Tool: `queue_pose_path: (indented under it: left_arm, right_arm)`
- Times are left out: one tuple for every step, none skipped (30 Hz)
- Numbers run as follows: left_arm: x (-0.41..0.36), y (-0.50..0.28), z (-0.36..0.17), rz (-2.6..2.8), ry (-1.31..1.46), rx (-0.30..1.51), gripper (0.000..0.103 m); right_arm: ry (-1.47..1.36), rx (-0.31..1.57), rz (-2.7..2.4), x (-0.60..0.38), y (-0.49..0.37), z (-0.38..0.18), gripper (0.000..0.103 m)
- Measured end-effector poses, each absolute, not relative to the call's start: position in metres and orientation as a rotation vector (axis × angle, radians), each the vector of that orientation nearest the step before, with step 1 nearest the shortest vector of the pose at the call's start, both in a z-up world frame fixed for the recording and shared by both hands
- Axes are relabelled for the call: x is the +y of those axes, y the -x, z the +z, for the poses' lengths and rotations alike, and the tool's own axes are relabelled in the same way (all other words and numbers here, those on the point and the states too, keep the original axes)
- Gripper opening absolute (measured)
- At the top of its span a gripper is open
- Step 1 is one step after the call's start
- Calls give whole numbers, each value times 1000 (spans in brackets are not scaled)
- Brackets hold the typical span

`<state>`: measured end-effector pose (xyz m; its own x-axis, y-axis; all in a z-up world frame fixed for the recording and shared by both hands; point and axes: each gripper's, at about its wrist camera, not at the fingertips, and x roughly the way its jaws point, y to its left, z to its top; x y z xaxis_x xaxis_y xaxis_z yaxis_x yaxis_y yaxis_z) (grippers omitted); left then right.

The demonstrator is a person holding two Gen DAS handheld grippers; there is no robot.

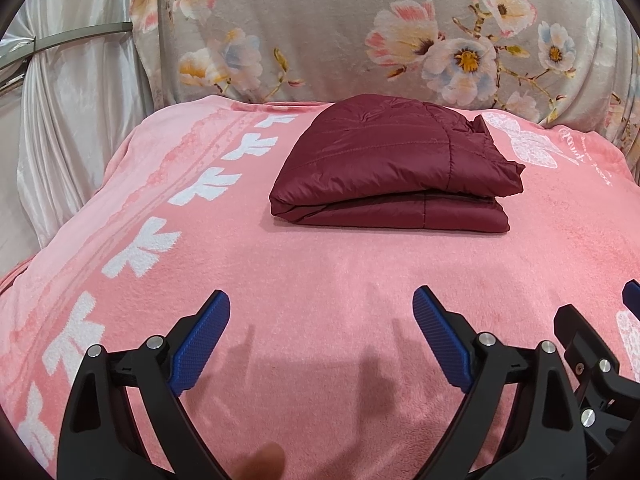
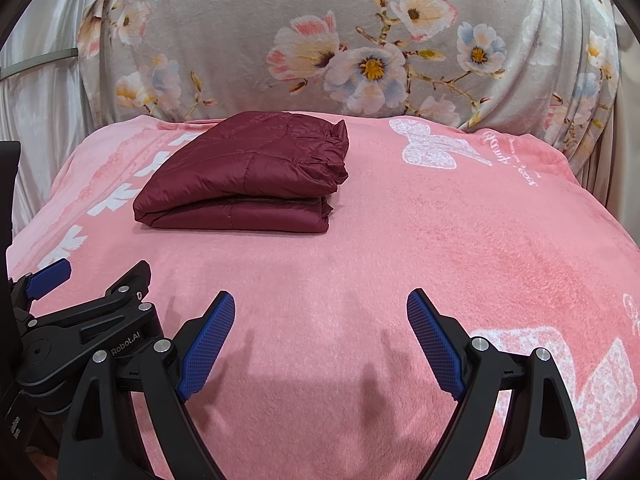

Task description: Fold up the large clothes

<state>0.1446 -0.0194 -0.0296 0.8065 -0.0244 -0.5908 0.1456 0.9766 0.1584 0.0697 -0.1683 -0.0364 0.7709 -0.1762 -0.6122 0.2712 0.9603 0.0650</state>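
Maroon puffer jacket [image 1: 394, 164] sits folded mid pink blanket [image 1: 320, 280], looks light, squishy, slippery. I'd pinch the stacked front edge. Left gripper [image 1: 322, 338] and right gripper [image 2: 320, 340] gape wide, empty.

Both cams sit low over the near end of the pink blanket [image 1: 320, 280], riding right behind their own blue fingers and tilted down toward the floral cover [image 1: 320, 40] at the back. The folded maroon jacket [image 1: 392, 168] sits centre frame, a bit right, in the left wrist view and upper left [image 2: 244, 176] in the right wrist one. Each also catches its neighbour gripper at its bottom corner.
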Motion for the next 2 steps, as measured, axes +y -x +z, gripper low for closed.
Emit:
queue_pose_path:
  left_arm:
    - [-19, -144, -30, -93, -200, 627, 90]
    - [-19, -144, -31, -93, -200, 627, 90]
  right_arm:
    - [-152, 647, -244, -169, -70, -36, 86]
    - [-152, 647, -244, -169, -70, -36, 86]
